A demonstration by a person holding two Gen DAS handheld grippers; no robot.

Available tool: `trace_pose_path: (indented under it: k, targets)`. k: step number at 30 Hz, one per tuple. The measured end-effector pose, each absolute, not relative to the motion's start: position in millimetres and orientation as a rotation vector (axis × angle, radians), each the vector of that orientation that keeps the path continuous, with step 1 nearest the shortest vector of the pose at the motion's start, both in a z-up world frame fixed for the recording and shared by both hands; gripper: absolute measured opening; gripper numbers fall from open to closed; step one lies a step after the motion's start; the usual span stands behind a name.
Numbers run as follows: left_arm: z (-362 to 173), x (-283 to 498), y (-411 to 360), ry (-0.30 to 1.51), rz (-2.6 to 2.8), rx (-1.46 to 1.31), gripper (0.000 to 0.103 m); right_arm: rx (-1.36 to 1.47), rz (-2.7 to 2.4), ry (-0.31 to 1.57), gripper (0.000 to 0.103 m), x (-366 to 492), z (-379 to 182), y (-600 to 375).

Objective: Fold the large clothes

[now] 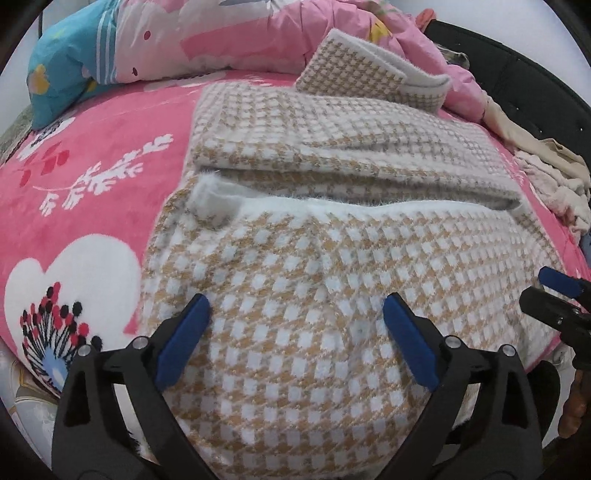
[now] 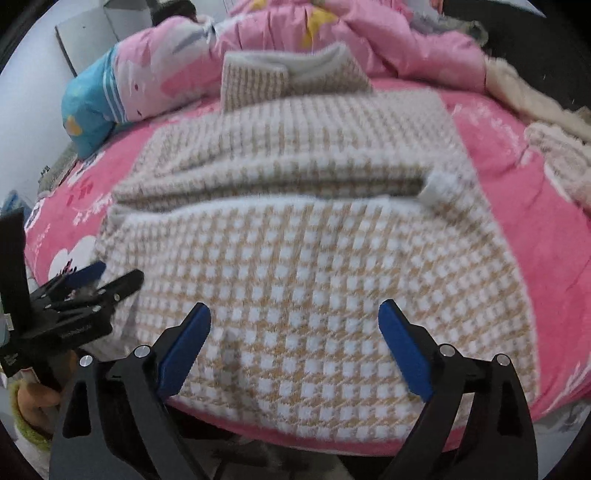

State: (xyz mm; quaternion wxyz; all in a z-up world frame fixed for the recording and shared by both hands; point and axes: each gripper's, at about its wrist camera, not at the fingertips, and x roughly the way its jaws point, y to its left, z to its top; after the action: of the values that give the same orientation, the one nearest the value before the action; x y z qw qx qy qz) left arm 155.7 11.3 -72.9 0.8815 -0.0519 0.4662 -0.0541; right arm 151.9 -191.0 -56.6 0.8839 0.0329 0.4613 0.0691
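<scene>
**Houndstooth knit lies folded ahead of both open grippers**

Pink fleece covers the bed [image 1: 92, 177], and at its far left you have a blue-and-pink pillow [image 1: 74, 55] against the crumpled pink quilt [image 1: 258, 33]. Moving right, the tan-and-white houndstooth garment [image 1: 295, 295] fills the middle of both wrist views. It lies flat on the bed, already doubled: a fuzzy white hem edge runs across it from left to right, with another layer and a turned-up cuff or collar piece [image 1: 369, 70] beyond. Further right, a heap of pale clothes [image 1: 554, 177] sits at the bed's edge.

Your left gripper [image 1: 295, 332] hangs over the near left part of the garment, jaws spread wide with nothing between the blue pads [image 1: 184, 339] but the knit lying beneath them, not pinched. Your right gripper [image 2: 295, 339] is just beside it over the near right part, equally wide and holding nothing; each shows in the other's view.

The relation to mind: the garment lies straight ahead and below both grippers, its fold line crosswise to your pointing direction. Neither hand is clearly nearer; each has its own near corner. I judge the next fold would carry the near edge away from you, so take both corners evenly or the layers may skew.
</scene>
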Motion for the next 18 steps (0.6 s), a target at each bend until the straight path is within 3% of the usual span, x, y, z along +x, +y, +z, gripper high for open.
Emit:
trace_pose_path:
  k: [5, 18]
  targets:
    - [-75, 157, 9, 0.978, -0.092, -0.093, 0.095, 0.102, 0.140, 1.005, 0.097, 163, -83, -198]
    - [-75, 159, 8, 0.985, -0.071, -0.107, 0.095, 0.121, 0.142, 0.997, 0.097, 165, -81, -200]
